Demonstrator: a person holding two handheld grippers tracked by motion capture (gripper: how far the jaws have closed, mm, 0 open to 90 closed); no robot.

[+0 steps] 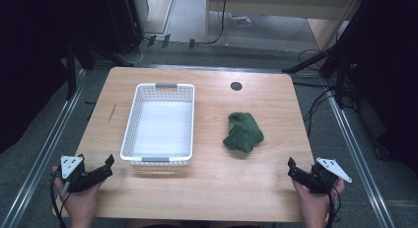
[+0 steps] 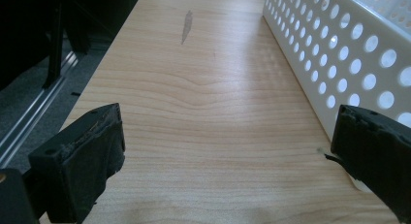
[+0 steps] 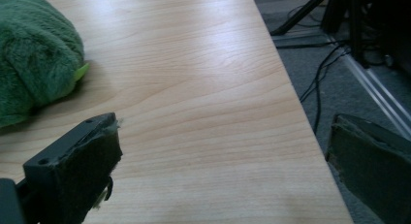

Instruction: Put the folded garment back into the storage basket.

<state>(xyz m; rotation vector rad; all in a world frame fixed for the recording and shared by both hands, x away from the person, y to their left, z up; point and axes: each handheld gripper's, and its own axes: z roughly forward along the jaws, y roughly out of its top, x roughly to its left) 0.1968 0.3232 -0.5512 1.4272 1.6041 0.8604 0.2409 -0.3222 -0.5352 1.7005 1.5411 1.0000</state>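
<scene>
Standing wide apart with nothing between them, the jaws of the left gripper (image 1: 106,165) hover low over bare wood at the near left corner of the surface (image 1: 212,188), held in the person's left hand (image 1: 79,201). In the left gripper view those black padded jaws frame a strip of pale wood grain, and the perforated side wall of the white plastic basket (image 2: 339,54) runs just beside the right-hand jaw. The right gripper (image 1: 295,170) sits at the near right corner in the right hand (image 1: 315,203), its jaws equally wide and holding nothing; in the right gripper view one jaw hangs over the wood and the other past the surface's right edge, above grey carpet and cables.

The basket (image 1: 129,124) is a rectangular tub with rows of round holes in its walls and grey handles at both short ends; its smooth white floor lies bare. It stands left of centre, long side running away from the person.

A green plush toy (image 1: 242,132), soft, fuzzy and lumpy, lies on the surface right of centre, well apart from the basket and ahead of the right gripper. A small dark round grommet (image 1: 236,86) sits near the far edge. Open wood lies between basket and toy and along the whole near edge.
</scene>
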